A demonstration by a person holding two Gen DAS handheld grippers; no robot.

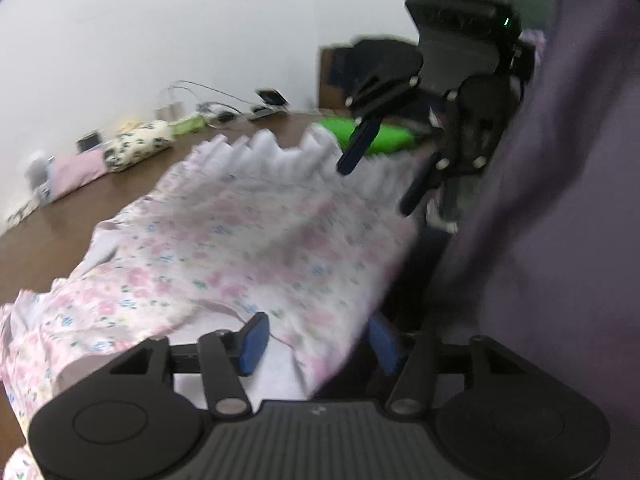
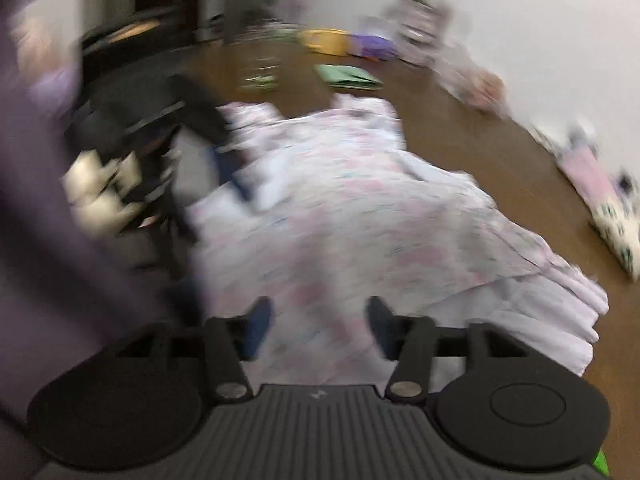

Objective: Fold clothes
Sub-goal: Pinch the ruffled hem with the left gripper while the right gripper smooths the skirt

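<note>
On the brown table (image 1: 60, 236), floral garment (image 1: 248, 240) spread, left hand-held gripper (image 1: 316, 340) agape over its edge, right hand-held gripper (image 2: 320, 328) likewise apart.

Soft, even indoor light, no harsh shadows or glare. Right wrist view is badly motion-smeared; left wrist view is a bit sharper, still blurry. Fisheye bends the edges, corners go dark.

Both grippers have their jaws spread wide apart. Left gripper (image 1: 318, 340) sits low at the near edge of the floral garment (image 1: 240, 240), blue pads either side of the fabric. Right gripper (image 1: 376, 176) hangs tilted above the garment's far edge, fingers pointing down.
</note>
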